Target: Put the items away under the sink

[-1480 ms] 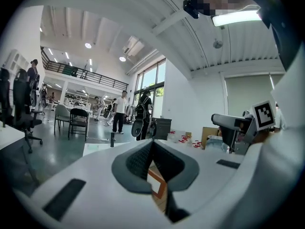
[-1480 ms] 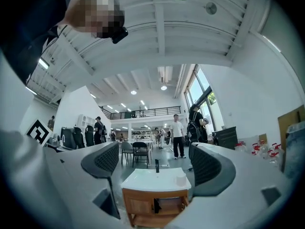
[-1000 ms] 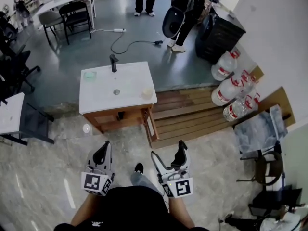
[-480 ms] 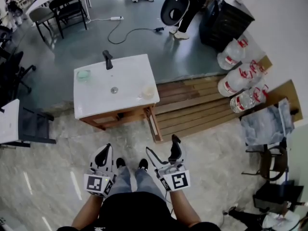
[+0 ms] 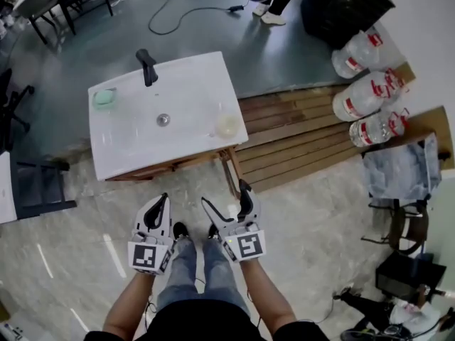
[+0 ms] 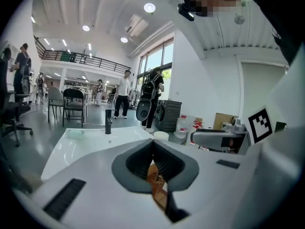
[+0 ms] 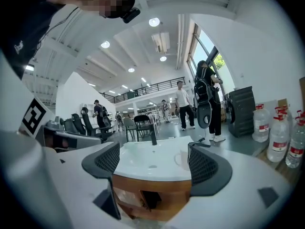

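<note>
A white sink top [image 5: 186,98] on a wooden cabinet stands ahead of me, with a black faucet [image 5: 146,67] at its far edge. On it lie a green soap bar [image 5: 104,97] and a pale cup [image 5: 227,126]. The cabinet's door [image 5: 230,173] stands open at the right front corner. My left gripper [image 5: 159,204] is shut with nothing in it, short of the cabinet front. My right gripper [image 5: 226,199] is open and empty near the door. In the right gripper view the gripper [image 7: 153,163] frames the sink [image 7: 152,160] and the cabinet opening [image 7: 148,198] below it.
Wooden slats [image 5: 298,137] lie on the floor right of the cabinet, with large water bottles [image 5: 364,94] behind them. A dark chair [image 5: 39,190] stands at the left. A cable [image 5: 186,11] runs across the grey floor beyond. People [image 7: 207,97] stand farther off.
I have stepped closer: the sink cabinet now sits nearer and larger in the head view. Both grippers have come forward toward its front, their states unchanged.
</note>
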Motion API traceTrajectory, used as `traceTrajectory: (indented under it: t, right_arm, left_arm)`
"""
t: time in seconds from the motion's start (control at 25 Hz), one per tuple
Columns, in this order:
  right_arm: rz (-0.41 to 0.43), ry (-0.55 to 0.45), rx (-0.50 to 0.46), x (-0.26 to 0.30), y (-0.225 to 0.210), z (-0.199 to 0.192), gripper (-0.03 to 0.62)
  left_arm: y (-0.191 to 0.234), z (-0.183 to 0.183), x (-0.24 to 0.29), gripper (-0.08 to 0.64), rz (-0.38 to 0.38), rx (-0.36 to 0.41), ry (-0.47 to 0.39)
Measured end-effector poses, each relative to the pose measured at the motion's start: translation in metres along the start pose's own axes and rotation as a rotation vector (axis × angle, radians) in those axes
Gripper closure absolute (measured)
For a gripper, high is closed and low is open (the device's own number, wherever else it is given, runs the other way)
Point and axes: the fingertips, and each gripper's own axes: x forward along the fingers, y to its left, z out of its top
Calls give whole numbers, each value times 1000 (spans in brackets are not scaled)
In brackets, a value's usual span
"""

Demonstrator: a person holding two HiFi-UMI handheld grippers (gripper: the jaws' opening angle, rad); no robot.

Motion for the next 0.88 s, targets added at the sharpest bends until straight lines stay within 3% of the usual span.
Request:
traceTrajectory:
  t: [0.24, 0.52, 0.88]
  right_arm:
    - [-37, 27, 3, 68, -34, -54, 141]
    - [-56, 55, -12, 136, -56, -89, 164]
    - [-90, 70, -33, 175, -66, -106, 285]
  left_arm:
    - [31, -39, 57, 555, 31, -24, 7]
    - [57, -66, 97, 555, 40, -30, 18]
    - [74, -86, 112, 555, 45, -34, 31]
